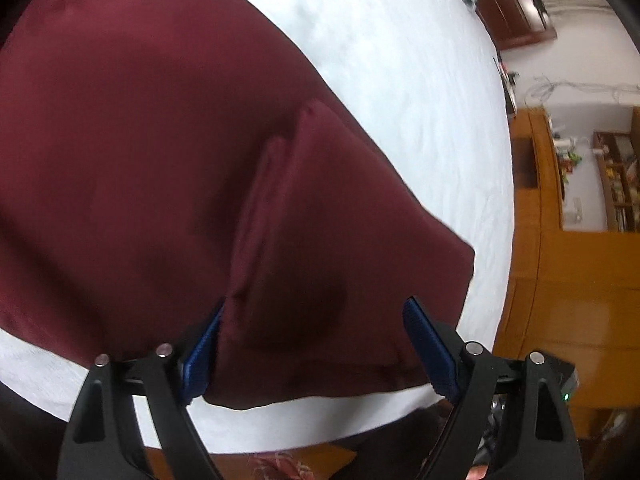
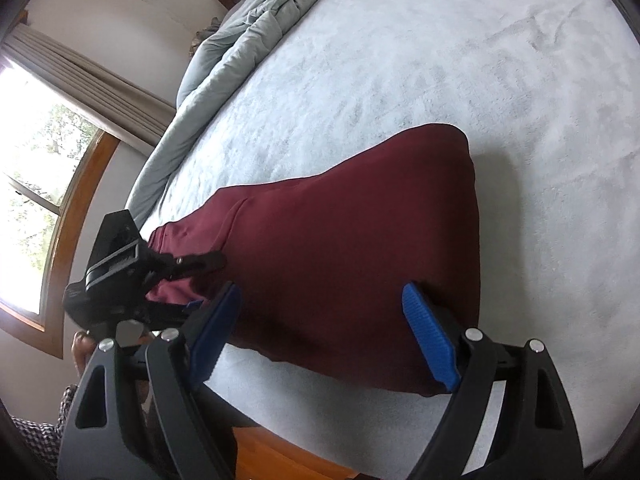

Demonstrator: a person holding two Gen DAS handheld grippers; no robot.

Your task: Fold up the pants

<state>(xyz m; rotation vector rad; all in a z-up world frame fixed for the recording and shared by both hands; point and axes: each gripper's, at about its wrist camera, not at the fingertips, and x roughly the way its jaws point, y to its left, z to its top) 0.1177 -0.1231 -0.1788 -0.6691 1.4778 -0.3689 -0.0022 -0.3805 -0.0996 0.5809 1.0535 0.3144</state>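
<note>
Dark red pants (image 1: 160, 140) lie spread on a pale bed cover (image 1: 400, 60). My left gripper (image 1: 316, 306) is open over their near end. A raised ridge of cloth runs up to its left blue pad (image 1: 204, 352), and the right pad stands clear above the fabric. In the right wrist view the pants (image 2: 340, 240) stretch from a folded end at the upper right down toward the bed's near edge. My right gripper (image 2: 322, 289) is open above their lower part, one finger on each side. The left gripper (image 2: 204, 280) shows at the left, over the pants' far end.
A rumpled grey blanket (image 2: 248, 32) lies along the bed's far side under a window (image 2: 36, 160). The bed's wooden frame (image 2: 280, 456) runs below the near edge. Wooden cabinets (image 1: 560, 240) stand beyond the bed. A hand (image 2: 82, 350) holds the left gripper.
</note>
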